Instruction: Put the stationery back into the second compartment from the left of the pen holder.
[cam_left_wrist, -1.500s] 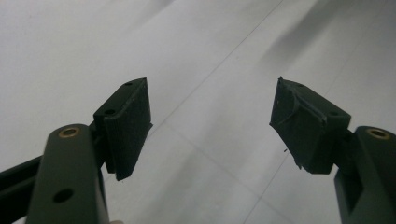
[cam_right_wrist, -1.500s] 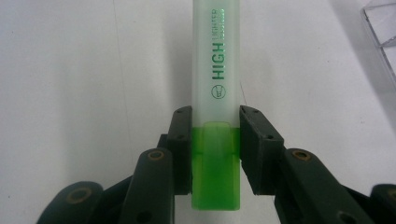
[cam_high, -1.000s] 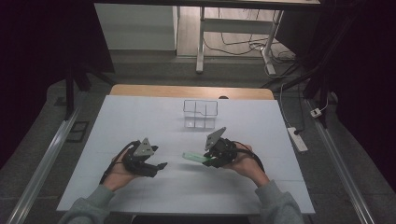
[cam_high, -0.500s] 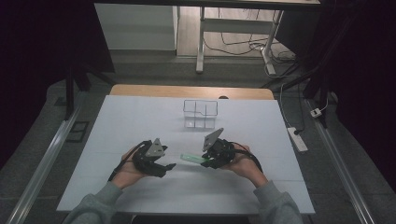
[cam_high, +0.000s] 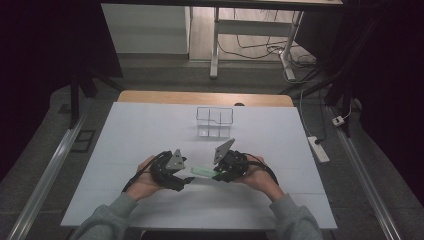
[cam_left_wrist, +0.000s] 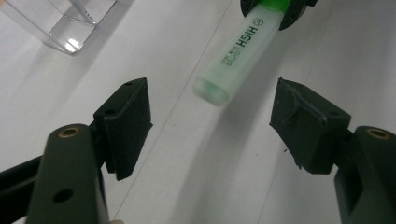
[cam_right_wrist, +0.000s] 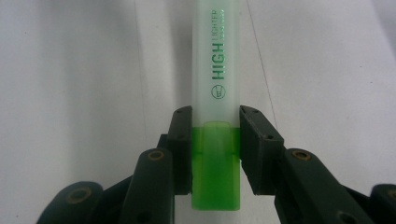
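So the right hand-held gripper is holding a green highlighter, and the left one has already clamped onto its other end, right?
Not quite. The right hand-held gripper does hold the green highlighter, but the left hand-held gripper is open, its jaws apart and clear of the free end, as the left gripper view shows.

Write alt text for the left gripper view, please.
A pale green plastic highlighter pen, held at its far end by the right gripper, points toward the open black left gripper above a white table. A clear plastic box stands at upper left.

Highlighter (cam_right_wrist: 215, 84) runs off the top edge in the right gripper view; in the left gripper view its bright green end hides inside the right gripper (cam_left_wrist: 275, 9), and the clear organiser (cam_left_wrist: 65, 23) is cropped.
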